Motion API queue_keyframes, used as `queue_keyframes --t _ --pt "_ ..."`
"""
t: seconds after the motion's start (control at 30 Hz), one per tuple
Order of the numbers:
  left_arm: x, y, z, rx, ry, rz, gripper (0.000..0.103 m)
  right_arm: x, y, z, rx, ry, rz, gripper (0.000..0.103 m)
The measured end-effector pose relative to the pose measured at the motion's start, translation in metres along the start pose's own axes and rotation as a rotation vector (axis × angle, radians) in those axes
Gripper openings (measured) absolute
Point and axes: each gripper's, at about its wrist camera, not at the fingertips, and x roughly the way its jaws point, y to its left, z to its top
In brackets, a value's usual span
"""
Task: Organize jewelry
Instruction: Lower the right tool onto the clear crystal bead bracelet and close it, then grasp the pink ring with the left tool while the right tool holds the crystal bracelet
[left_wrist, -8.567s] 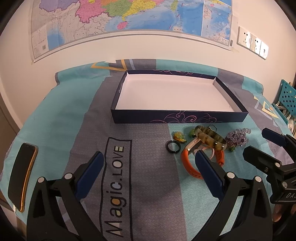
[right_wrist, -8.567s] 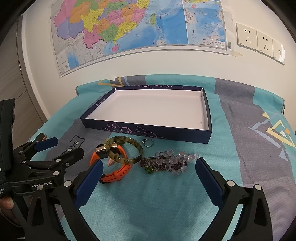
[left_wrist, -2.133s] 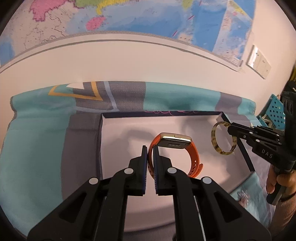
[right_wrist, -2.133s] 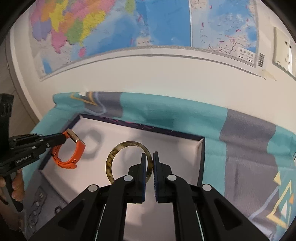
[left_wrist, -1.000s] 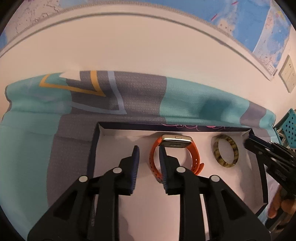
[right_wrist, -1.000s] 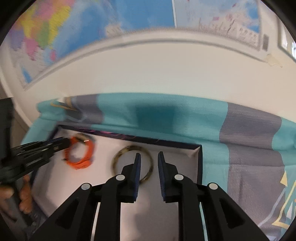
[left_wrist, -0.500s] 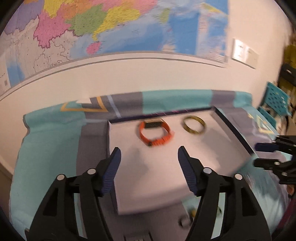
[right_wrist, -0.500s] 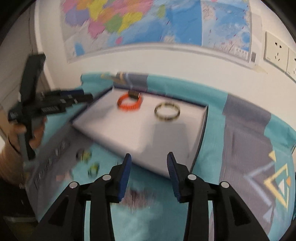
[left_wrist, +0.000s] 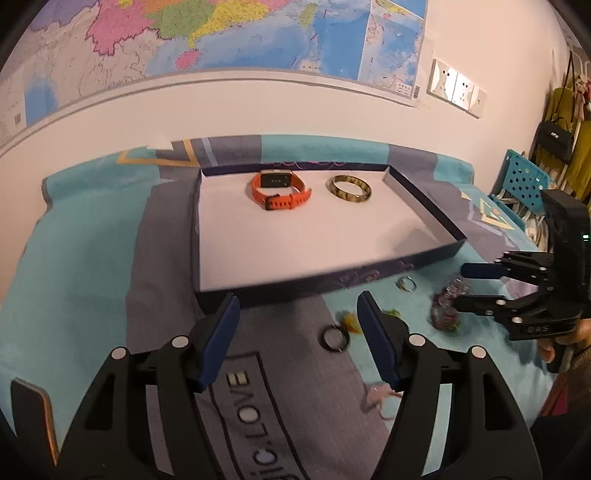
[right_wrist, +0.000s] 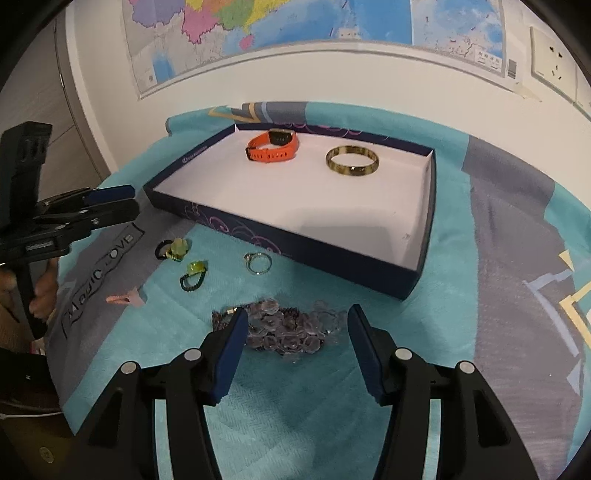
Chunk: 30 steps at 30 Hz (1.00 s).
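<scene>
While both empty claws have just been opening, the right claw (right_wrist: 295, 343) hovers above the bead bracelet (right_wrist: 286, 330).

In the left wrist view the green charms (left_wrist: 352, 317) just beside the right-hand jaw are smeared by blur, and that jaw covers part of them. The pink piece (left_wrist: 376, 397) below it is half hidden behind the same jaw. The phone (left_wrist: 35, 417) far left of the jaws is cut by the frame edge. In the right wrist view the left-hand jaw hides one end of the bead heap (right_wrist: 291, 328).
</scene>
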Motion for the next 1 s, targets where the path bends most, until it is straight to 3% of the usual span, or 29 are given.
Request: queue_keyframes --t 0.13,0.2,0.37,0.67,1.0 --pt "-0.003 -0.001 -0.006 0.002 0.005 0.000 0.065 -0.001 -0.001 -0.002 0.018 0.001 0.008 0.042" --pt "-0.004 -0.001 -0.008 0.000 0.006 -0.004 0.065 -0.003 -0.001 -0.002 0.018 0.004 0.005 0.023" --pt "-0.006 -0.004 -0.013 0.005 0.008 -0.007 0.065 -0.006 -0.002 -0.003 0.032 -0.009 -0.001 0.016" --pt "-0.012 -0.010 -0.021 0.030 0.009 -0.048 0.065 -0.029 -0.009 0.001 0.098 -0.077 0.044 0.016" --pt "-0.018 -0.031 -0.038 0.124 0.030 -0.117 0.065 -0.054 -0.011 0.009 0.127 -0.152 0.070 0.016"
